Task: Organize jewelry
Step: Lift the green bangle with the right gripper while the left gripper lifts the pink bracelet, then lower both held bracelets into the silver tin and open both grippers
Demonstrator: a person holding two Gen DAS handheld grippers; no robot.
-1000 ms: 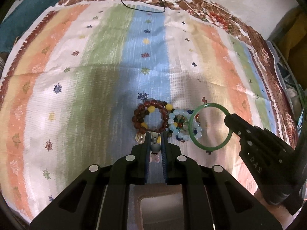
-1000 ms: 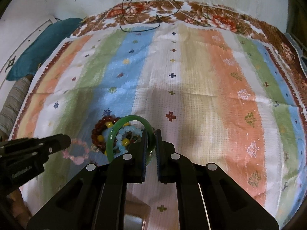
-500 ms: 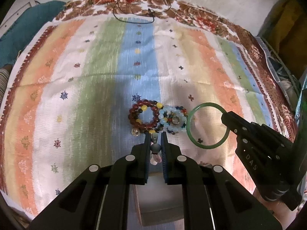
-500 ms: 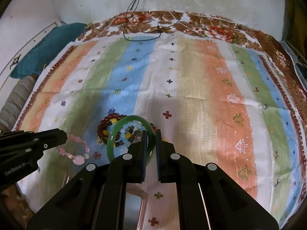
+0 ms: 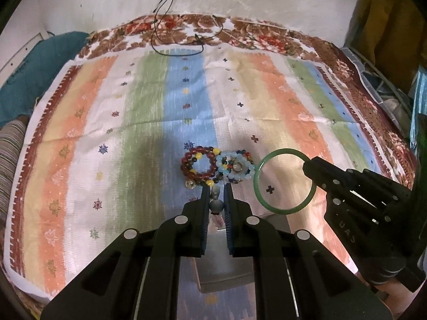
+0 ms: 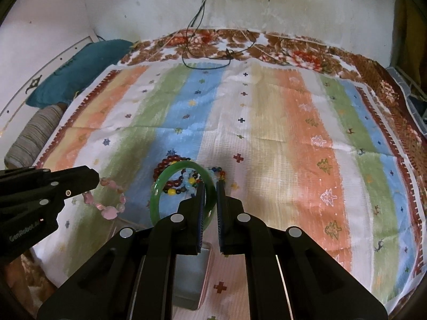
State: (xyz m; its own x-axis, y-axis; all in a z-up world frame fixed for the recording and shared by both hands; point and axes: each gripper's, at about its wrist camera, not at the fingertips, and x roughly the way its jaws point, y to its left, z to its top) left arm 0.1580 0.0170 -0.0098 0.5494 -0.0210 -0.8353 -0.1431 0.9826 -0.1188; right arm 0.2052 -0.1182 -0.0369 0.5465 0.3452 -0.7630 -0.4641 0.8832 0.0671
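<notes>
green bangle (image 6: 160, 194) pinched edgewise in the right gripper (image 6: 210, 186) could slip; left gripper (image 5: 216, 186) pinches the pink bracelet (image 6: 109, 208), which may snag.

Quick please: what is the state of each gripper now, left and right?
Left gripper: shut on the pink stone bead bracelet.
Right gripper: shut on the smooth green jade-like bangle.

Green bangle (image 5: 284, 181), pink bead bracelet (image 6: 108, 200), dark-red beads (image 5: 198, 166), multicolour striped cloth (image 5: 149, 106).
</notes>
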